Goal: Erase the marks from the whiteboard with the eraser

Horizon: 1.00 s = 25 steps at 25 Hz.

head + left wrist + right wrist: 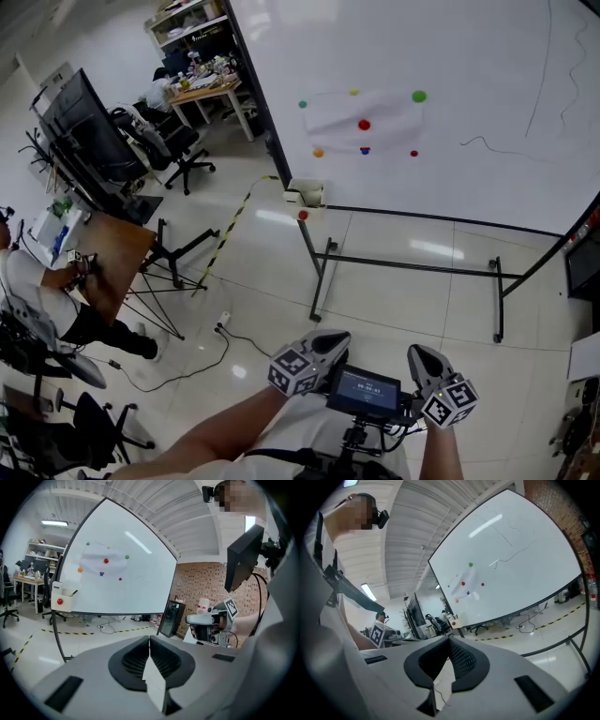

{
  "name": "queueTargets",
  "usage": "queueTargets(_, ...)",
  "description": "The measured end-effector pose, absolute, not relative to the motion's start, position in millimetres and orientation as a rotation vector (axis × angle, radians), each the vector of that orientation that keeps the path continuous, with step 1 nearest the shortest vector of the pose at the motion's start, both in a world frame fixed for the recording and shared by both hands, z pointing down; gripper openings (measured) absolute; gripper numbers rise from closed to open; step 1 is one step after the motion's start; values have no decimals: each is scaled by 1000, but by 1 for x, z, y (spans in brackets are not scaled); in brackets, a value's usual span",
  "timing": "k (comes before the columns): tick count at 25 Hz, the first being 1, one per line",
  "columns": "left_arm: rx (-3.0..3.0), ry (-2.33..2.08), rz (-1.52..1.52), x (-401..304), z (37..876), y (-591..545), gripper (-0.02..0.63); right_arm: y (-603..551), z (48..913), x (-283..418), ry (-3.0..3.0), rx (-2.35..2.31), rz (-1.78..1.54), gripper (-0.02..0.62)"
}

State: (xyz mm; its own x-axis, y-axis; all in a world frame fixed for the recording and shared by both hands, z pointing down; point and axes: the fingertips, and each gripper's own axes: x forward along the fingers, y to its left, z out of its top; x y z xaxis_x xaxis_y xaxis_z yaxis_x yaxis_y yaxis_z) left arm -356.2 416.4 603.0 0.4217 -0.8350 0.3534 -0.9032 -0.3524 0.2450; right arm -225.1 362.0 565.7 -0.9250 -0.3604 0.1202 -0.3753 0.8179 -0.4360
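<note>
— where do the jaws stand?

— both pairs are closed tip to tip with nothing between them: left gripper (149, 640), right gripper (449, 640). i hold no eraser.

— so where is it?

— i can't pick it out for sure. my guess is the small holder box (306, 194) at the lower left corner of the whiteboard (469, 56), ahead and to the left, so the left gripper is nearer. thin pen marks (495, 147) run along the board's right side, with coloured dots (364, 125) round a smudged patch further left.

— anything in the way?

— only floor (394, 300) up to the stand frame (412, 265). the table (117, 258) and chairs (183, 150) sit well off left.
</note>
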Motion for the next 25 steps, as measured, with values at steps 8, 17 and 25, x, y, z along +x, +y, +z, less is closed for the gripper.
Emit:
queueTargets(8, 2319, -1391, 200, -385, 603, 348, 21, 305, 563, -266, -2943, 647, 710, 8)
queueTargets(17, 2253, -1424, 130, -457, 613, 290, 21, 246, 579, -333, -2904, 593, 747, 8)
queueTargets(25, 2195, -1422, 69, -525, 624, 255, 23, 206, 584, -434, -2878, 439, 652, 8)
